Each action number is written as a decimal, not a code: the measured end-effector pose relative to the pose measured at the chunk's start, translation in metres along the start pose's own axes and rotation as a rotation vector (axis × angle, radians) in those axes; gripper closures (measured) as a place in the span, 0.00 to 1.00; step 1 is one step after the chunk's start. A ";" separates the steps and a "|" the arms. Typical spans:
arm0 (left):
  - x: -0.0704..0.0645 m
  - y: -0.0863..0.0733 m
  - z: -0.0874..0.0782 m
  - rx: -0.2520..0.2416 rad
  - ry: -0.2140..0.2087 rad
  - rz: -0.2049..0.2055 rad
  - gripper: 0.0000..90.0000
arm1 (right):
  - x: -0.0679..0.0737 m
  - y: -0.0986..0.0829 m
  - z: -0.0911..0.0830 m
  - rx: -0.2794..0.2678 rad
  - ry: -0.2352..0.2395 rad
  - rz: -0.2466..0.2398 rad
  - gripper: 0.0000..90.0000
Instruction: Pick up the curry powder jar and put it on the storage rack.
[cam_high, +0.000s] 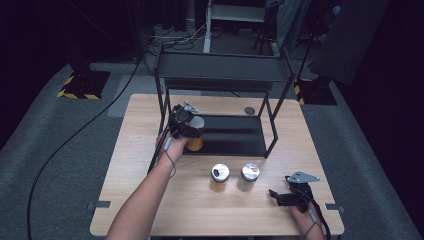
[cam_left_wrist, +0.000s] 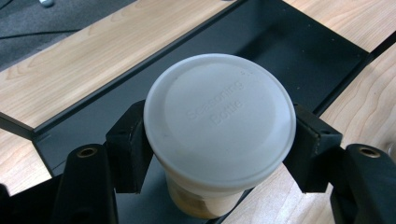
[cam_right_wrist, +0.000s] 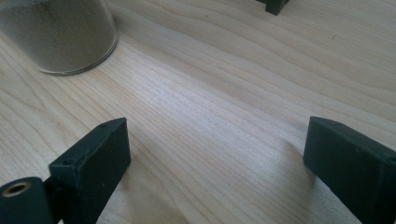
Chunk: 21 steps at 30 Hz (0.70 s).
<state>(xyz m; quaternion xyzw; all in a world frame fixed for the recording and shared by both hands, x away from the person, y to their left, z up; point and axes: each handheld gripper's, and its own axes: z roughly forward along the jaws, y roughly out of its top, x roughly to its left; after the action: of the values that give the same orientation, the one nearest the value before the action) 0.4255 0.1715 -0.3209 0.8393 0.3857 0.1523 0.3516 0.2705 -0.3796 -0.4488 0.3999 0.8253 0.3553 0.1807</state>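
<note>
A pale wood-grain bench (cam_high: 150, 200) is seen on grey carpet in a dark room; cables are trailed over the floor behind it, and two yellow-and-black striped stand bases are set at either side. A black metal rack (cam_high: 222, 70) is stood on the far half of the bench, with a flat upper shelf and a low black tray (cam_high: 235, 135) beneath it; the rack's thin legs are planted on the wood. The near half of the bench is left largely bare, with open wood along the front edge and at both sides.

The left tongs (cam_high: 192, 127) are held at the tray's near left corner and are clamped on a seasoning bottle (cam_left_wrist: 219, 119); its round, matt white lid is embossed "Seasoning Bottle", and a tan body is visible beneath. Two more jars (cam_high: 220, 176) (cam_high: 250, 174) are stood side by side near mid-bench, apart from the rack. The right tongs (cam_right_wrist: 215, 163) are held low over bare wood at the near right, jaws spread wide with nothing between them; a clear jar of beige powder is seen ahead of them.
</note>
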 end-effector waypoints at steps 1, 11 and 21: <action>0.000 -0.001 0.001 0.003 0.000 -0.001 0.37 | 0.000 0.000 0.000 0.000 0.000 0.000 0.08; 0.008 -0.007 0.000 -0.014 -0.029 -0.024 0.36 | 0.000 0.000 0.000 0.000 0.000 0.000 0.08; 0.004 -0.024 -0.018 -0.067 -0.010 -0.032 0.14 | 0.000 0.001 0.000 0.000 -0.002 0.002 0.08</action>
<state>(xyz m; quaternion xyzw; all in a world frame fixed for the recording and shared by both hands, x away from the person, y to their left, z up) 0.4054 0.1941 -0.3250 0.8217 0.3918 0.1552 0.3837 0.2708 -0.3788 -0.4488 0.4009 0.8249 0.3549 0.1811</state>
